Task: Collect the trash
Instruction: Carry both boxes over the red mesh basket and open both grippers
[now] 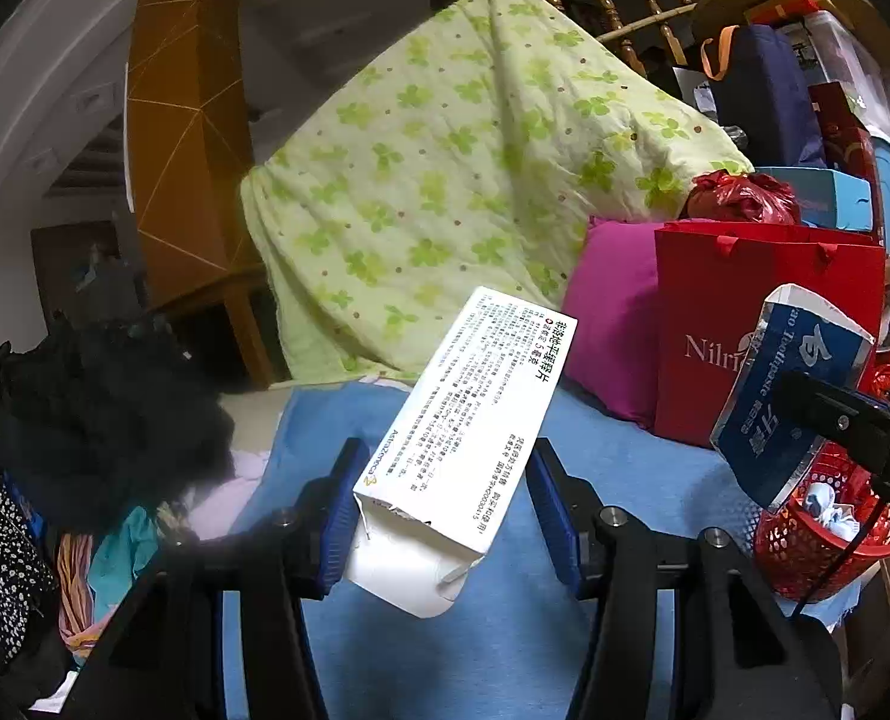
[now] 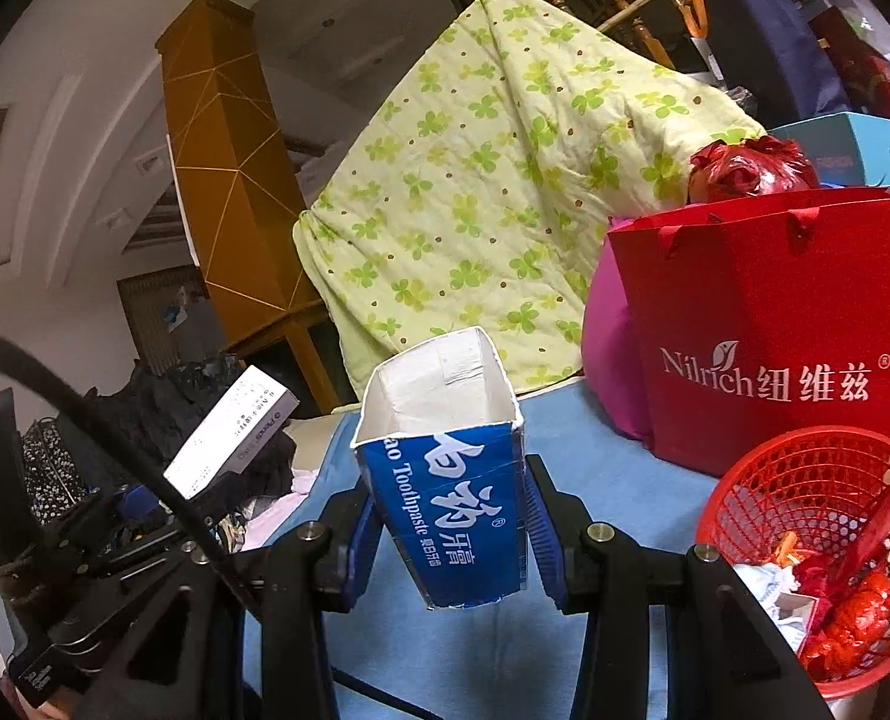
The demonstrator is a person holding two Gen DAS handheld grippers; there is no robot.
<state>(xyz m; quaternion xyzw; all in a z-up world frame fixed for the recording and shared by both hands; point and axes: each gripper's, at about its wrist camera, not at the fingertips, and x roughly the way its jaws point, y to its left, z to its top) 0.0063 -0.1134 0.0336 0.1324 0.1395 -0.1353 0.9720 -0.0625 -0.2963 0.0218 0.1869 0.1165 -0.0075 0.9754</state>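
The medicine box (image 1: pixel 469 420) is sitting between the left gripper's (image 1: pixel 441 510) fingers, raised over the bed (image 1: pixel 625 480). To its right, the toothpaste box (image 2: pixel 451 504) is sitting in the right gripper (image 2: pixel 451 534). Behind both, the quilt (image 1: pixel 463 168) is leaning at the bed's back edge. The paper bag (image 2: pixel 769 330) is standing toward the right edge, the cushion (image 1: pixel 613 330) just left of it, the basket (image 2: pixel 829 552) in front at the right corner, holding scraps.

Dim indoor light; fisheye-bent dark edges; sharp centre.
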